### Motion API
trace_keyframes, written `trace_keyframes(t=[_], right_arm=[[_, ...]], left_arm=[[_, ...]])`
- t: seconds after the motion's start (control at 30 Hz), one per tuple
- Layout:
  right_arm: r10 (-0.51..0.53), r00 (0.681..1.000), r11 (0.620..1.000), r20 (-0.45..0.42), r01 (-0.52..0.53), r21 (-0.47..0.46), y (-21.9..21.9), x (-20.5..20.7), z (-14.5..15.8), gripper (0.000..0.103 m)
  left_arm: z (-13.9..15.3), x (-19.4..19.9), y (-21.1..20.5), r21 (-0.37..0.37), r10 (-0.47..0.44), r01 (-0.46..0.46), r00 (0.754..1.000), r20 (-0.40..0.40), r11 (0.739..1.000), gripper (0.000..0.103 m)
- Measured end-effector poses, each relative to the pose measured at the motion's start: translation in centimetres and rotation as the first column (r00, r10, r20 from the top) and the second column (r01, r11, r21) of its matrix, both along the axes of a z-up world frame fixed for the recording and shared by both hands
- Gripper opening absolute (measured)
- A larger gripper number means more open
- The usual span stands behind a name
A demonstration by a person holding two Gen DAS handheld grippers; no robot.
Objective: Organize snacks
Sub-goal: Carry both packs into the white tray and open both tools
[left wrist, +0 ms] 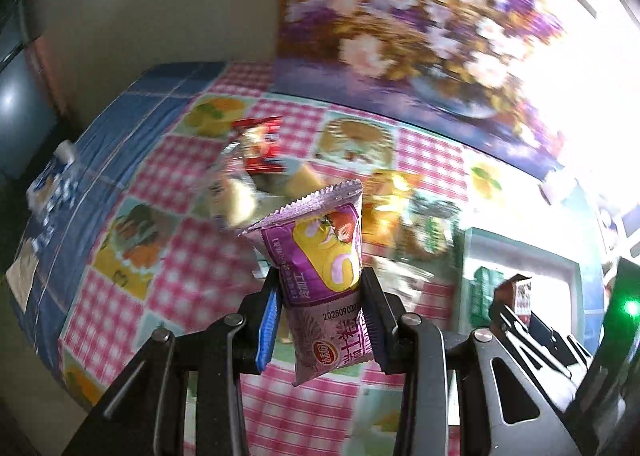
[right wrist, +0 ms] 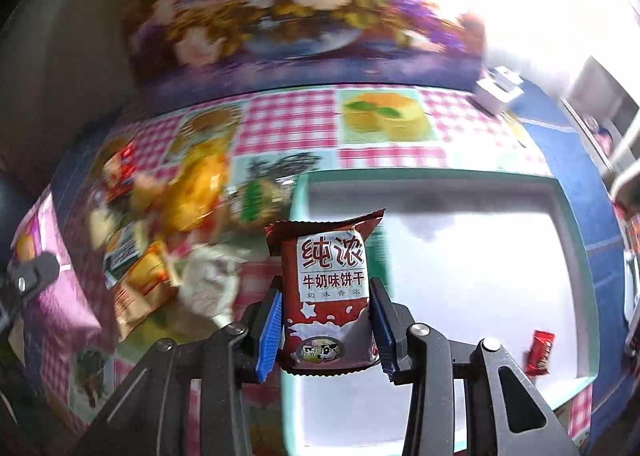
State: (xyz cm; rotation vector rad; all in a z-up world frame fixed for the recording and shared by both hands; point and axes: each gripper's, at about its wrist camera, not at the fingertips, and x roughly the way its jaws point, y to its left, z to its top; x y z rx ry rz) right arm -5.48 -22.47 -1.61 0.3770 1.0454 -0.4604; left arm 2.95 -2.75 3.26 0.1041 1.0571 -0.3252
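The left hand-held gripper is closed on a purple snack packet, held upright between its blue-padded jaws above the checked worktop. The right hand-held gripper is closed on a brown milk-biscuit packet, also upright, above the near left edge of a white tray with a teal rim. A small red wrapped snack lies inside the tray at its near right corner. A blurred pile of loose snacks lies on the worktop to the left of the tray. A floral panel stands along the far edge.
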Motion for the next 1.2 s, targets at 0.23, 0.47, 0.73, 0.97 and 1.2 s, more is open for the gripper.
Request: trace_keyframes(t=[0.23, 0.47, 0.73, 0.97, 1.2], right_arm=[[-0.126, 0.992, 0.992, -0.013, 0.126, -0.01, -3.9, -2.0, -0.1, 0.043], [-0.242, 0.97, 0.97, -0.033, 0.242, -0.009, -7.5, -4.1, -0.5, 0.043], [-0.357, 0.931, 0.933, -0.072, 0.359, 0.013, -11.5, -7.0, -1.9, 0.043], [-0.422, 0.902, 0.904, -0.087, 0.426, 0.031, -12.5, -7.7, -2.4, 0.043], [-0.454, 0.886, 0.888, -0.1, 0.458, 0.03, -12.0, -7.2, -2.2, 0.043]], left_arm=[[0.2, -1.8, -4.9, 0.015, -0.127, 0.127, 0.992, -0.004, 0.992, 0.04], [0.4, -3.6, -9.3, 0.008, -0.226, 0.226, 0.974, -0.023, 0.974, 0.04], [-0.2, -5.4, -14.2, 0.026, -0.307, 0.309, 0.95, -0.054, 0.951, 0.04], [-1.5, -6.5, -17.7, 0.052, -0.352, 0.357, 0.932, -0.091, 0.932, 0.04], [-2.5, -6.9, -20.8, 0.066, -0.394, 0.401, 0.914, -0.1, 0.914, 0.04]])
